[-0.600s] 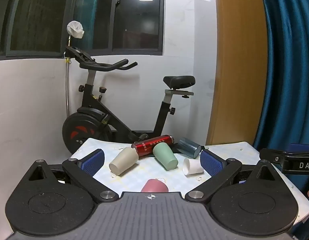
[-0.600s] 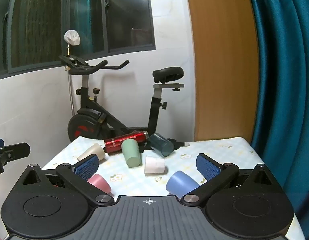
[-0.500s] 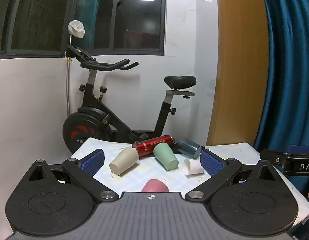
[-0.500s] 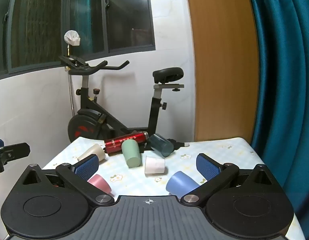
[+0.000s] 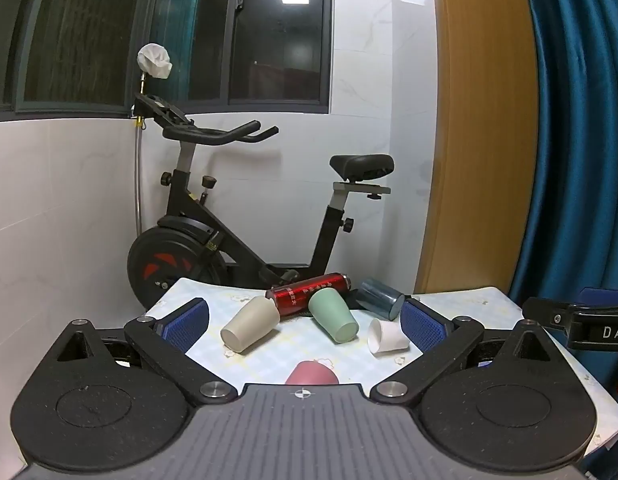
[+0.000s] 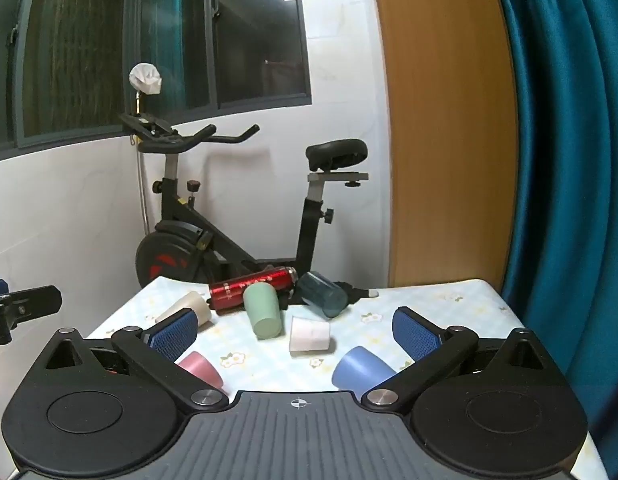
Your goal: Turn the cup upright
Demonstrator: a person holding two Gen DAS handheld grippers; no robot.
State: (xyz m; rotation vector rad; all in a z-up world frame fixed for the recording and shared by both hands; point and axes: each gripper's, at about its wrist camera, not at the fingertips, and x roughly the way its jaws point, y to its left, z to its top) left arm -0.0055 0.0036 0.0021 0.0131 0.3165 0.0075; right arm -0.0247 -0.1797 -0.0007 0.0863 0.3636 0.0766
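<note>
Several cups lie tipped on a small table with a pale flowered cloth (image 5: 269, 356). In the left wrist view I see a beige cup (image 5: 249, 328), a green cup (image 5: 334, 317), a small white cup (image 5: 387, 337), a dark blue-grey cup (image 5: 380, 303) and a pink cup (image 5: 312, 374) nearest me. The right wrist view shows the green cup (image 6: 261, 311), white cup (image 6: 310, 334), pink cup (image 6: 200, 369), beige cup (image 6: 185, 309) and a blue cup (image 6: 362, 369). My left gripper (image 5: 305, 320) and right gripper (image 6: 296, 330) are both open and empty, held back from the cups.
A red metal bottle (image 5: 311, 294) lies behind the cups. An exercise bike (image 5: 237, 216) stands beyond the table's far edge against a white wall. A wooden panel (image 6: 449, 120) and teal curtain (image 6: 569, 140) are at the right.
</note>
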